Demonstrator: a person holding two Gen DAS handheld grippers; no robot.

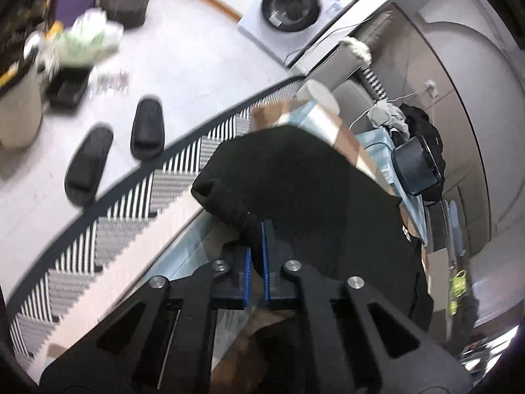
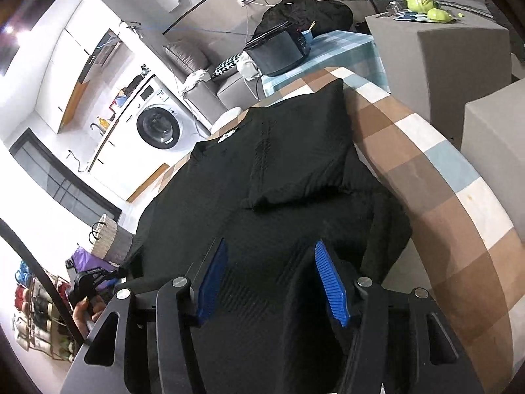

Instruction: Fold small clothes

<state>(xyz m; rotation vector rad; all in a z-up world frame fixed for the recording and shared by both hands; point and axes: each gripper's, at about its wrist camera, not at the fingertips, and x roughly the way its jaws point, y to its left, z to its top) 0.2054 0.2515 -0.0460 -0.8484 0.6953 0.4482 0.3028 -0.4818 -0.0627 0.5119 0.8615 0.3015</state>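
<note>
A black garment [image 2: 262, 177] is spread over the counter [image 2: 443, 197], which is covered by a checked cloth of brown, white and pale blue squares. One part of the garment is seen folded inward across its far middle. The right gripper [image 2: 270, 277] is held low over the near part of the garment with its jaws apart; a raised ridge of black fabric is seen between the blue pads [image 2: 331, 282], but contact cannot be told. In the left wrist view, the left gripper [image 1: 257, 261] is shown with its jaws together, clamped on a bunched edge of the black garment [image 1: 295, 180], which is lifted off the counter [image 1: 354, 144]. Beyond it, a striped rug [image 1: 131, 203], two black slippers [image 1: 88, 164] and a washing machine [image 1: 292, 3] are seen on the floor
</note>
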